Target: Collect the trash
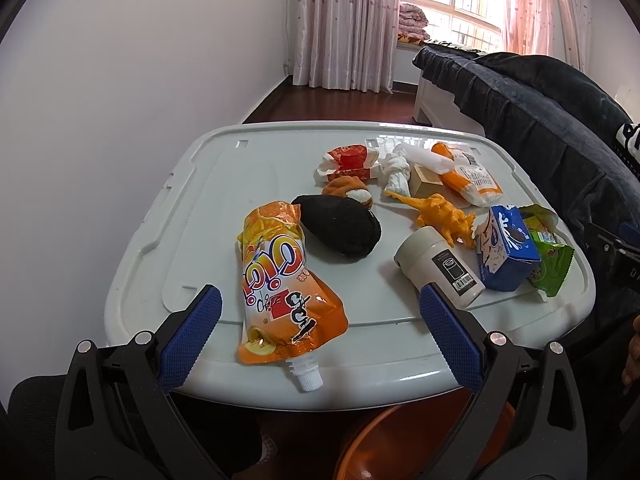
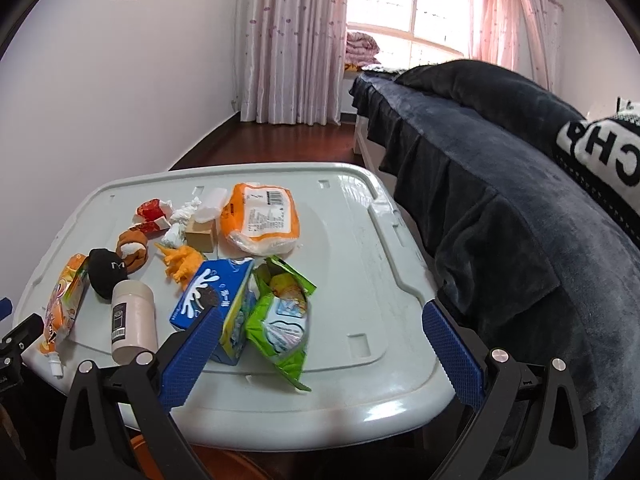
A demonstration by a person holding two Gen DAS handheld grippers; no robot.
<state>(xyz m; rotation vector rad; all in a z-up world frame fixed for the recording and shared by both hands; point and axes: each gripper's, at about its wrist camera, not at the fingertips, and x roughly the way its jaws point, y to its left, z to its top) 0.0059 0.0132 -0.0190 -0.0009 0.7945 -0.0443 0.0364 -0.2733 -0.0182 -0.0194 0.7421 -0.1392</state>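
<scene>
Glossy foil pouch (image 1: 280, 280), plastic lid (image 1: 200, 184)

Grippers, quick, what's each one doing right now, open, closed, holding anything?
Left gripper: open, holding nothing, fingers either side of the orange drink pouch.
Right gripper: open, holding nothing.

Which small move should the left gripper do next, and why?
Probably lower the open left gripper and close it on the orange drink pouch. The pouch lies flat between its fingers at the near edge of the white lid, the closest trash.
</scene>
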